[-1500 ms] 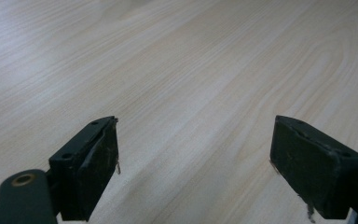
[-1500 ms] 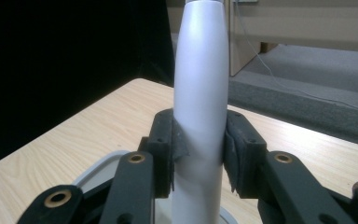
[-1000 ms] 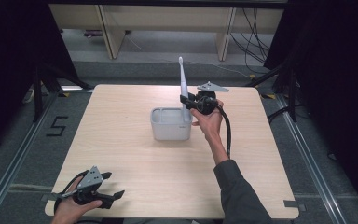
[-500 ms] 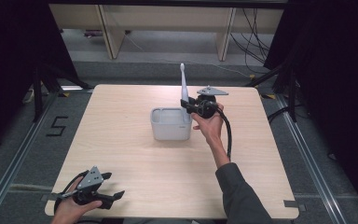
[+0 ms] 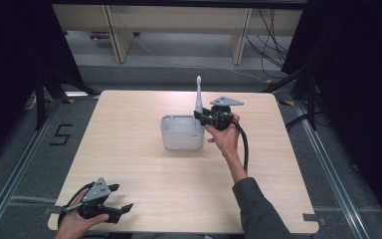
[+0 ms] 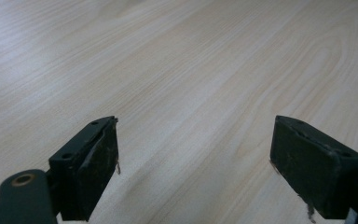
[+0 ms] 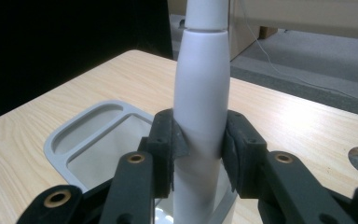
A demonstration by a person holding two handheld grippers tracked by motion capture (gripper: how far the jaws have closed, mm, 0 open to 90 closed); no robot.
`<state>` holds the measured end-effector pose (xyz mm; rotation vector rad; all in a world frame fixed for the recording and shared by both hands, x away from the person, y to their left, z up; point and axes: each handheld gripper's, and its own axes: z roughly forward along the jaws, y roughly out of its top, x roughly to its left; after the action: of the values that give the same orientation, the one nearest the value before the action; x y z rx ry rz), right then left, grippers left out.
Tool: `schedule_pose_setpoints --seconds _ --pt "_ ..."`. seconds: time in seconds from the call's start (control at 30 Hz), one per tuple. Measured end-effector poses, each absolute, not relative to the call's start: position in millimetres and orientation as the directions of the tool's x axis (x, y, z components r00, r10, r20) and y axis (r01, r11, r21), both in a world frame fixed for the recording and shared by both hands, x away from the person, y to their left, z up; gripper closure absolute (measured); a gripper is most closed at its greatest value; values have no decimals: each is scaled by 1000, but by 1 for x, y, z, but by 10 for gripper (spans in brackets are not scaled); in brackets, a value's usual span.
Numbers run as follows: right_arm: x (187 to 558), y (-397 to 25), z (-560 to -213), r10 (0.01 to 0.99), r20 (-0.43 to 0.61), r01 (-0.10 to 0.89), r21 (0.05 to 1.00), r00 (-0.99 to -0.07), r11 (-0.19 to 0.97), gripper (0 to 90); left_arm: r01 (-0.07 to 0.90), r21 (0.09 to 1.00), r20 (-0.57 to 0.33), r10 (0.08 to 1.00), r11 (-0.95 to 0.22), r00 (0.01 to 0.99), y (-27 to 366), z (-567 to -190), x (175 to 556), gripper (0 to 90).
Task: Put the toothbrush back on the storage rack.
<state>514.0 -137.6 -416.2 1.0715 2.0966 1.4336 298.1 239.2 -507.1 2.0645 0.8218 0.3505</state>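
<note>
Pale wood surface [image 5: 144, 164], grey holder [image 5: 181, 133] near its middle as my landmark. Well left of and nearer me than the holder, my left tongs [image 5: 110, 211] rest at the near edge, jaws spread wide with nothing between them; left gripper view has bare wood grain past both pads. Left hand [image 5: 74, 221] sits low, wrapped round the handle, idle. At the holder's right end, a white electric toothbrush [image 5: 198, 97] stands upright, its lower end hidden at the holder's rim. My right tongs [image 5: 202, 118] are clamped on its body [image 7: 200, 121], pads on both sides. I judge it light, rigid and smooth plastic, likely to slip or swivel; the thick body is the best grip, not the thin neck. Right forearm stretches forward, wrist raised, tongs roughly level, pointing left across the holder.
</note>
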Motion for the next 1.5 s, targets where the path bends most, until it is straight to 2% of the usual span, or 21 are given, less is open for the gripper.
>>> schedule_pose_setpoints --seconds 0.07,0.23,0.43,0.57,0.6,0.8,0.93,1.3,1.37,1.5 --pt "513 -137 -417 764 124 390 904 -633 176 666 429 804 -51 672 -411 739 239 -506 298 150" --pt "515 -138 -420 769 85 371 905 -634 205 666 429 805 -52 672 -410 739 239 -506 298 150" --pt "513 -138 -424 770 125 409 894 -625 186 666 431 803 -54 670 -412 741 239 -507 298 150" --pt "515 -139 -427 765 89 381 900 -637 213 666 424 804 -45 668 -417 743 239 -507 298 150" --pt "513 -138 -427 771 124 415 889 -624 193 666 432 804 -54 673 -409 738 239 -507 298 150" --pt "514 -139 -430 774 75 392 890 -629 232 666 428 804 -52 669 -412 742 239 -507 298 150" --pt "513 -138 -432 778 103 417 883 -620 216 666 428 805 -50 671 -412 740 239 -507 298 149" --pt "513 -135 -432 768 60 388 887 -637 252 663 425 805 -47 670 -414 741 239 -507 298 149" --pt "512 -135 -432 769 98 403 889 -632 218 620 427 805 -52 668 -412 742 239 -507 298 150" --pt "510 -135 -428 771 97 394 895 -630 209 608 426 805 -48 670 -413 741 239 -507 298 150"
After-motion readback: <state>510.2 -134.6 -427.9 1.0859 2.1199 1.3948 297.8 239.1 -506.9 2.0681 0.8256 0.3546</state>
